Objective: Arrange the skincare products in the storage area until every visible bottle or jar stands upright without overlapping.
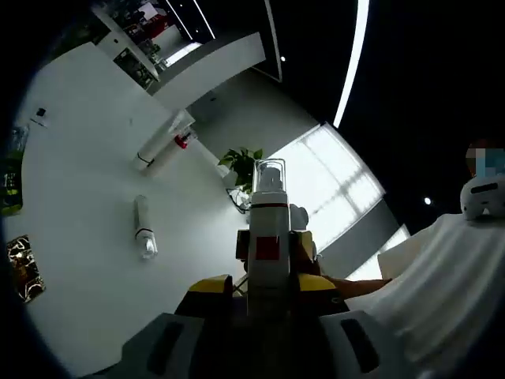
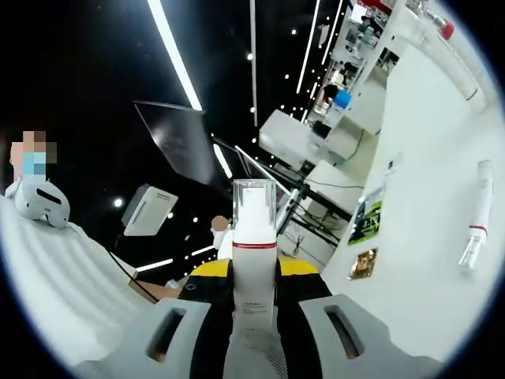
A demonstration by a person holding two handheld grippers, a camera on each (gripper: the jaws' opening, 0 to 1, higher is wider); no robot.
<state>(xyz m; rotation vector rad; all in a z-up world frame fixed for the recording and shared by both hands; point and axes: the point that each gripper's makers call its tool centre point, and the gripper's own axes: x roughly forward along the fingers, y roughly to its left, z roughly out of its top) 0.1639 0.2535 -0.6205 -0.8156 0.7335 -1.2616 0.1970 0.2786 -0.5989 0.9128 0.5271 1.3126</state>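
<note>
My left gripper (image 1: 268, 304) is shut on a white pump bottle (image 1: 268, 229) with a red band, a red square label and a clear cap; the bottle stands up between the yellow-and-grey jaws, lifted off any surface. My right gripper (image 2: 254, 312) is shut on a second white bottle (image 2: 254, 253) with a red ring under its clear cap, likewise held up in the air. Both views are tilted hard, looking toward walls and ceiling. No storage area can be made out.
A white wall (image 1: 95, 205) carries pipe-like fittings (image 1: 144, 229). A potted plant (image 1: 243, 166) and bright window (image 1: 331, 181) lie beyond. White cloth (image 2: 55, 268) and a person's sleeve (image 1: 442, 276) are close by. Shelving with goods (image 2: 355, 47) stands far off.
</note>
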